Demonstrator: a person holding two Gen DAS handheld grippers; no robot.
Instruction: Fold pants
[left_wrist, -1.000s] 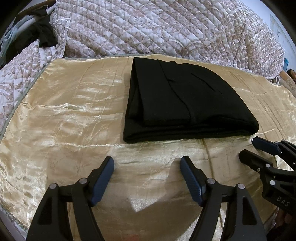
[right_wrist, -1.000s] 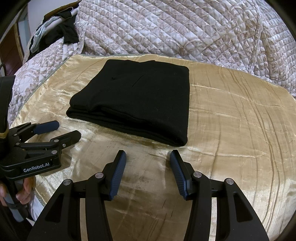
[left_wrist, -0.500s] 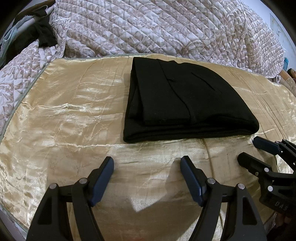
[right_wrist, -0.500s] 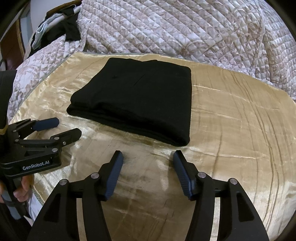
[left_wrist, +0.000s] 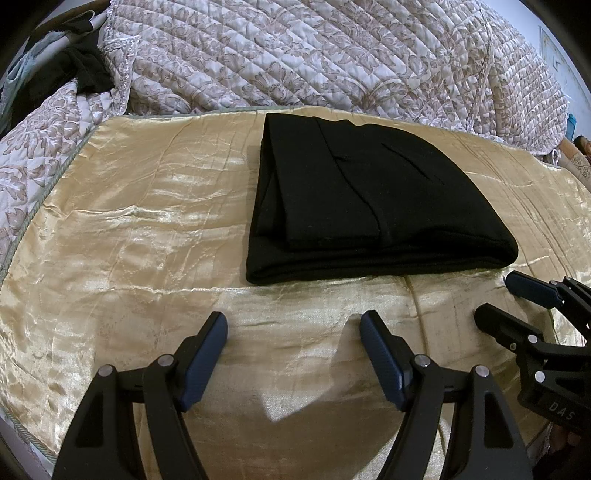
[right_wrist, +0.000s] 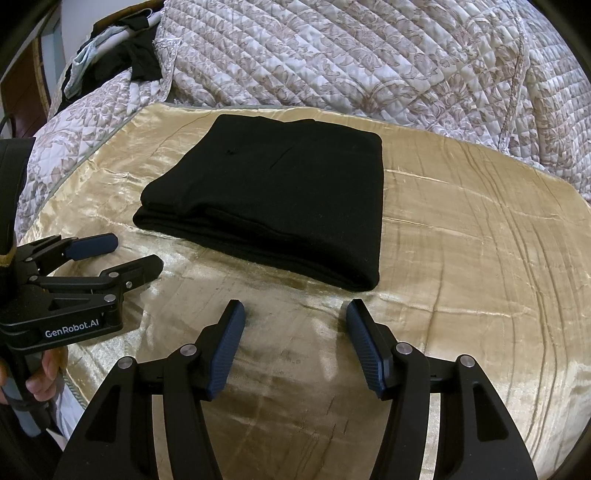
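The black pants (left_wrist: 369, 206) lie folded into a flat stacked rectangle on a gold satin cloth (left_wrist: 129, 229); they also show in the right wrist view (right_wrist: 280, 195). My left gripper (left_wrist: 293, 332) is open and empty, hovering just in front of the pants' near edge; it also shows at the left of the right wrist view (right_wrist: 136, 253). My right gripper (right_wrist: 293, 317) is open and empty, in front of the pants' near right corner; it shows at the right of the left wrist view (left_wrist: 493, 299). Neither gripper touches the pants.
A quilted floral bedspread (left_wrist: 314, 55) rises behind the gold cloth (right_wrist: 480, 240) and wraps its left side. Dark and pale clothes (right_wrist: 122, 55) lie heaped at the far left. The cloth's corded front edge (left_wrist: 22, 435) runs at the lower left.
The right gripper has drawn back slightly and opened a little wider. The left gripper and the folded pants have stayed in place.
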